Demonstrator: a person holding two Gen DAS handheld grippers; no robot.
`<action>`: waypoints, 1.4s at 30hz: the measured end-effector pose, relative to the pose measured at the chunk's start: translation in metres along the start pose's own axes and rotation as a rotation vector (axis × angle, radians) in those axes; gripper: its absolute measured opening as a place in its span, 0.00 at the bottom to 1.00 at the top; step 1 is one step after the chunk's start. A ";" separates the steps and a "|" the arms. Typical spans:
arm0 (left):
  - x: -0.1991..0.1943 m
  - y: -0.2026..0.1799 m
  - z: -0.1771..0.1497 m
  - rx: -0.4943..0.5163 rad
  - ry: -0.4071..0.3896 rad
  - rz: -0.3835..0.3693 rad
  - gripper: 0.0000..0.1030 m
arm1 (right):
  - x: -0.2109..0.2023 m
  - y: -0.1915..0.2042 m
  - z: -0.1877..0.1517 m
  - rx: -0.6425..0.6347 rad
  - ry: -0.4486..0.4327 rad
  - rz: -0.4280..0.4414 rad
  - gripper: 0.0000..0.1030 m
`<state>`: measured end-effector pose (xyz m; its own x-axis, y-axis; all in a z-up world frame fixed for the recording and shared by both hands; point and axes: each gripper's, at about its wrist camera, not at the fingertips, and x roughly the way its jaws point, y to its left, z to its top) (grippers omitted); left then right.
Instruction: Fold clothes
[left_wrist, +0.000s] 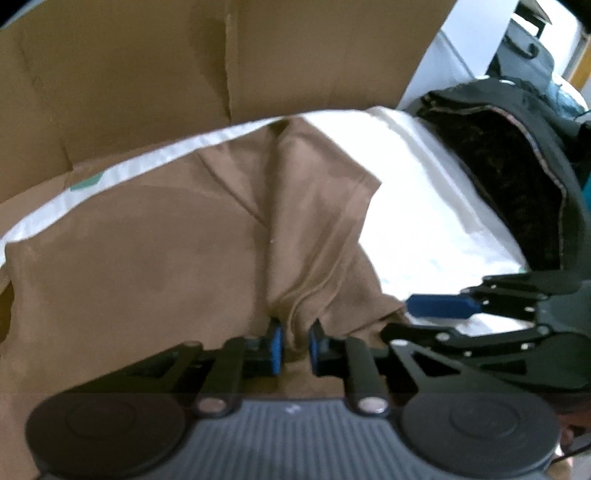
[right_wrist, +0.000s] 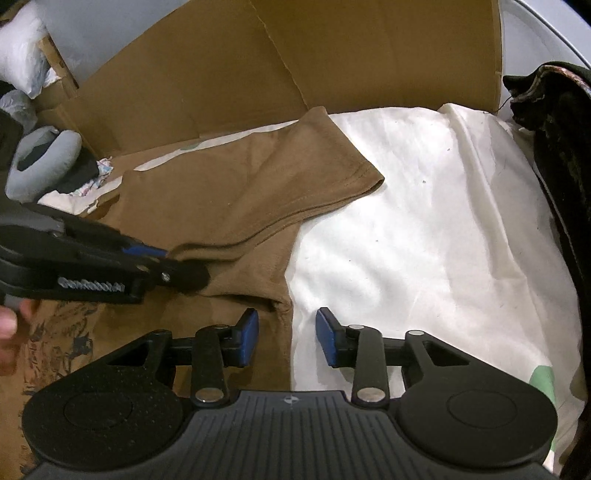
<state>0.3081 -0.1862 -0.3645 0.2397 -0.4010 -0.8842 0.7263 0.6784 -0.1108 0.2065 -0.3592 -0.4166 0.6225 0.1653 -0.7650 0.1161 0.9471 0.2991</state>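
A brown T-shirt (left_wrist: 155, 251) lies on a white sheet (left_wrist: 417, 206), one sleeve (right_wrist: 295, 173) spread toward the right. My left gripper (left_wrist: 295, 347) is shut on a bunched fold of the brown shirt near its edge; it shows from the side in the right wrist view (right_wrist: 177, 262). My right gripper (right_wrist: 287, 338) is open and empty, low over the shirt's edge where brown cloth meets the white sheet (right_wrist: 424, 229). It shows in the left wrist view (left_wrist: 439, 310), close to the right of my left gripper.
A flattened cardboard sheet (right_wrist: 295, 55) stands behind the work area. A dark garment (left_wrist: 517, 177) lies at the right, also in the right wrist view (right_wrist: 554, 140). A grey neck pillow (right_wrist: 40, 162) and crumpled cloths sit at far left.
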 end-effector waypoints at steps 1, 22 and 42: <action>-0.004 0.000 0.001 0.001 -0.009 -0.006 0.13 | 0.000 -0.001 0.000 -0.004 -0.002 -0.006 0.29; -0.018 0.003 -0.041 -0.217 0.053 -0.028 0.06 | -0.001 0.000 -0.004 -0.031 -0.018 -0.024 0.22; -0.048 -0.003 0.032 0.063 0.130 0.021 0.37 | -0.019 -0.002 -0.001 -0.027 0.039 -0.052 0.23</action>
<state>0.3151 -0.1884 -0.3074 0.1732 -0.3015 -0.9376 0.7619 0.6442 -0.0664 0.1940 -0.3642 -0.4033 0.5852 0.1262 -0.8010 0.1261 0.9616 0.2436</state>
